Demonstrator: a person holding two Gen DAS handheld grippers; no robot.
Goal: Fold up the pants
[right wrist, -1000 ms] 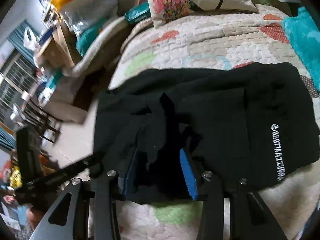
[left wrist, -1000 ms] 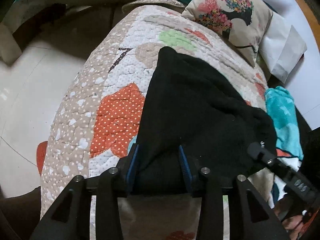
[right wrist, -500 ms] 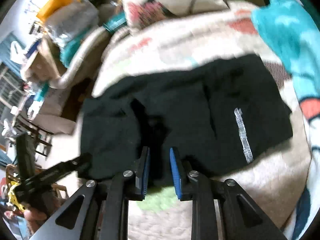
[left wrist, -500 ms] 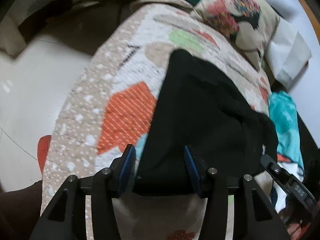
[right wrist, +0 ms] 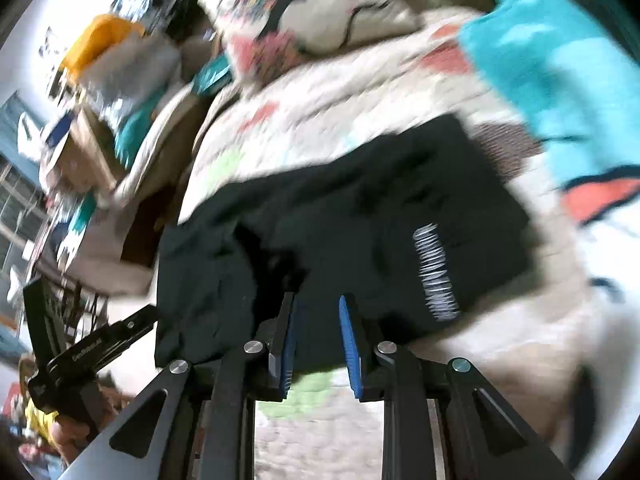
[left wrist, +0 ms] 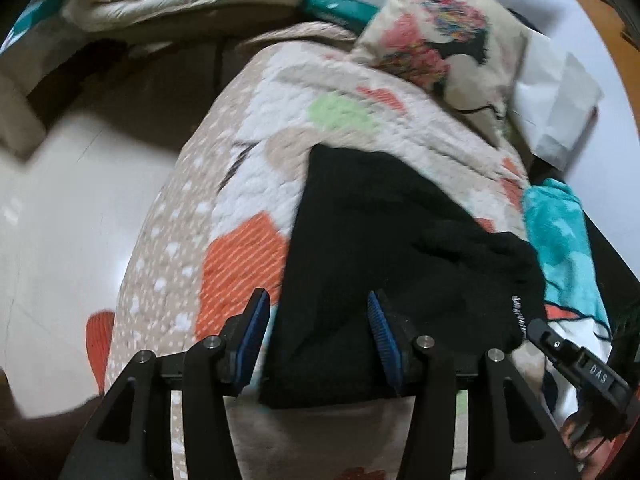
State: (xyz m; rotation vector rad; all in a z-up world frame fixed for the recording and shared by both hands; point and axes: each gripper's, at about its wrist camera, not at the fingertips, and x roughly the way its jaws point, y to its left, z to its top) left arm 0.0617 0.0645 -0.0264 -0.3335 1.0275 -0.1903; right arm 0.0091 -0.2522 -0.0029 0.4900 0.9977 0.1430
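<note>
Since a second ago: the pads of the left gripper (left wrist: 316, 332) are set wider, and those of the right gripper (right wrist: 318, 340) are drawn much closer together. The right wrist view is swung round and blurred.

Left wrist view, nearest: the blue pads are held apart. The near edge of the black pants (left wrist: 380, 248) is seen between them. The left-hand pad is clear of the cloth and hangs over the quilt (left wrist: 248, 184); the other pad is seen against the black cloth, and no grip is seen. The right gripper's black body is seen at the lower right edge, just beside the pants' corner.

Right wrist view, nearest: the pads are held a narrow gap apart over the pants' near edge. A dark ridge of cloth is raised beside the left-hand finger. Whether the cloth is pinched cannot be told through the blur.

Middle: the pants are laid flat on the patchwork quilt, already doubled into a rough rectangle, with white lettering (right wrist: 436, 272) uppermost near the right-hand corner. A pale tiled floor (left wrist: 60, 220) is seen to the left of the bed.

Farther: a teal blanket (left wrist: 556, 232) is spread beside the pants on the right. A printed cushion (left wrist: 440, 48) is propped at the head of the bed, well apart from the pants.
</note>
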